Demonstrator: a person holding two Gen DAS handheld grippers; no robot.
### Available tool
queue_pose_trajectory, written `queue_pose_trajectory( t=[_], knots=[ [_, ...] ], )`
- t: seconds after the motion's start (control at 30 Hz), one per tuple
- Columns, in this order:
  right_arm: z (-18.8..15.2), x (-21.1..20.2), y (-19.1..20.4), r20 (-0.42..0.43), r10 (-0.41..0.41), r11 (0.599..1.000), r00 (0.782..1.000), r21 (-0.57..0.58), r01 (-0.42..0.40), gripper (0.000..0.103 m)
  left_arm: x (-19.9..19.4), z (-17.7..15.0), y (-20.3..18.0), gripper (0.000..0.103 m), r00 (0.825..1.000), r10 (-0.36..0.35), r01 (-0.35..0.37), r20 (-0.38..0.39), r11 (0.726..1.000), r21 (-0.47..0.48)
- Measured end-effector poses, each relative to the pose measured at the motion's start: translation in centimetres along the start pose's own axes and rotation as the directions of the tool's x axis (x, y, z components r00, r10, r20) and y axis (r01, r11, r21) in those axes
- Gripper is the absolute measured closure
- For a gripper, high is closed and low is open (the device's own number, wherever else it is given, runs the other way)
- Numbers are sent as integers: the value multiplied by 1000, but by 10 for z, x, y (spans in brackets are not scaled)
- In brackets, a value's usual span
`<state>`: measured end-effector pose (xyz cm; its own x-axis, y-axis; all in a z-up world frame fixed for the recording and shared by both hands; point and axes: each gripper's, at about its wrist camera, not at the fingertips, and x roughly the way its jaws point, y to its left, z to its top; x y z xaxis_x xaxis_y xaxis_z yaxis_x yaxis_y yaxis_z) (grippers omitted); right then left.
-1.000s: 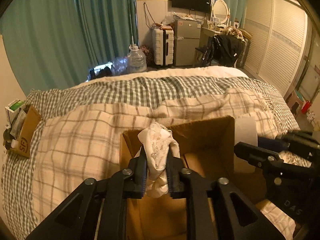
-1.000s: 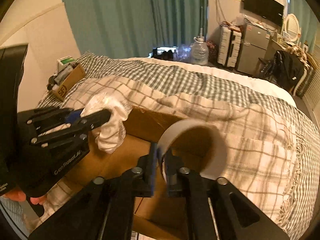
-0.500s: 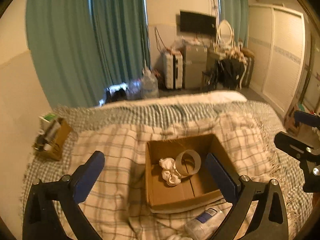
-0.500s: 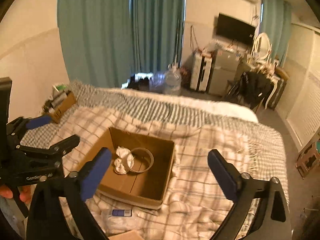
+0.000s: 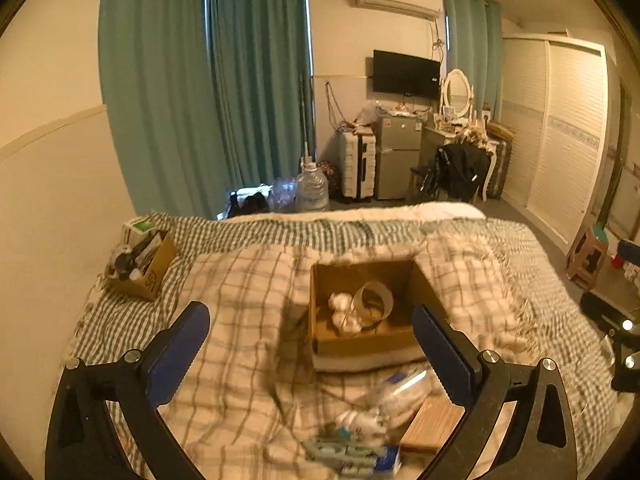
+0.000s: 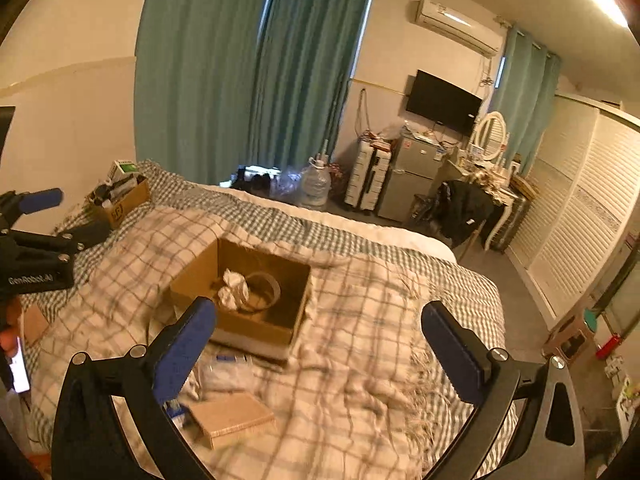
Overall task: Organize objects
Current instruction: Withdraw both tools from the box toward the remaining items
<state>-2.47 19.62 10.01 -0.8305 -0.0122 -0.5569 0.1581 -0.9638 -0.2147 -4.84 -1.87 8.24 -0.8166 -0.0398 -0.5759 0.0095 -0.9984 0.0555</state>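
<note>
An open cardboard box sits on the checked blanket in the middle of the bed. Inside it lie a crumpled white cloth and a roll of tape. My left gripper is wide open and empty, held high above and behind the box. My right gripper is wide open and empty, also well above the bed. In front of the box lie a clear plastic bottle, a small brown flat box and a blurred teal-and-white packet.
A second cardboard box of clutter stands at the bed's far left corner. Beyond the bed are water jugs, a white suitcase, a small fridge and a chair with a black jacket. A stool stands at right.
Both grippers let go: the cloth and the tape roll now lie in the box. Both grippers opened wide and pulled back and up, away from the box.
</note>
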Motion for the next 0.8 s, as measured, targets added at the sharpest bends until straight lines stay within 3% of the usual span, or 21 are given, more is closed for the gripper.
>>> queue_pose_trajectory(
  t=[0.2,0.33,0.47,0.57,0.8],
  knots=[
    [-56,14,8,-61,33,997,998,70,-28,0,23,-67,2,0,995,46,-48,-85,999,-23],
    [-89,39,17,-95,45,993,994,115,-33,0,53,-112,4,0,982,59,-70,-177,996,-56],
    [-116,63,22,-136,75,986,988,157,-54,0,75,-147,-7,0,969,70,-74,-237,997,-7],
    [-129,83,27,-192,81,988,978,144,-53,0,88,-161,-14,0,960,68,-66,-273,998,14],
    [-133,104,33,-211,122,984,970,152,-91,0,121,-163,-19,0,944,17,-27,-330,999,-25]
  ],
)
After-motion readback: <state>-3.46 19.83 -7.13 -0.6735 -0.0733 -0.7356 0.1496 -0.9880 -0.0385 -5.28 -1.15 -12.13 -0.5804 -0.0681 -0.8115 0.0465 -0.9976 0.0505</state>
